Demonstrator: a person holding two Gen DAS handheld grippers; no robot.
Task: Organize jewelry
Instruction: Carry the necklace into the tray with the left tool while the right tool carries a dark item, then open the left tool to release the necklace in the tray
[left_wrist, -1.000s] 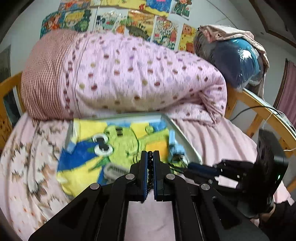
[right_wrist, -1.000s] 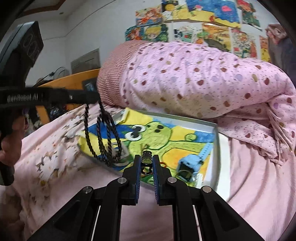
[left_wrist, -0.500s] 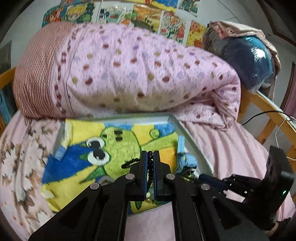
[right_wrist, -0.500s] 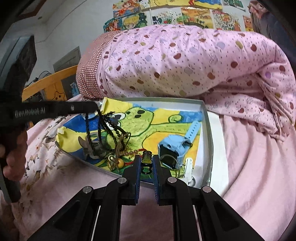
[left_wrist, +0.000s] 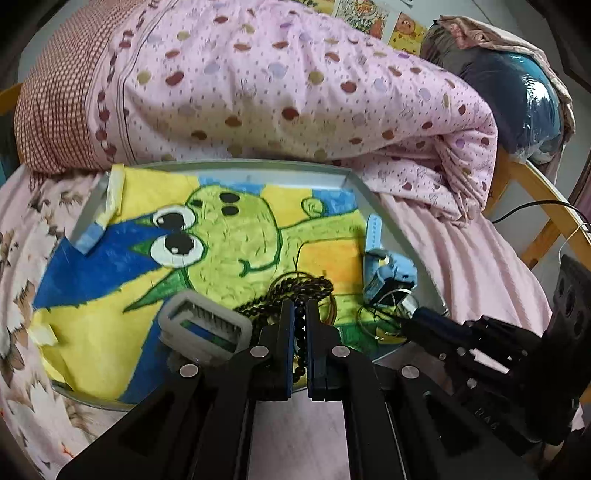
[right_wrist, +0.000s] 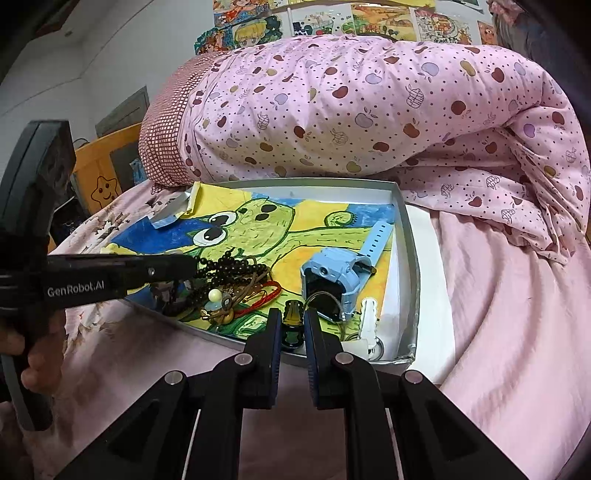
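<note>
Grey tray (right_wrist: 408, 236) holds beads (right_wrist: 218, 264) — blue watch (right_wrist: 328, 275).

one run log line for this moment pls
left gripper: shut on black bead strand, over tray | right gripper: shut on small dark ring at tray's near edge | blue watch: in tray

Black claw (right_wrist: 293, 325), blue pads, silver screws

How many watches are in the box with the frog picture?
1. The blue watch lies on the right side of the box, by its wall, next to the pile of black beads. Another could hide under that pile.
</note>
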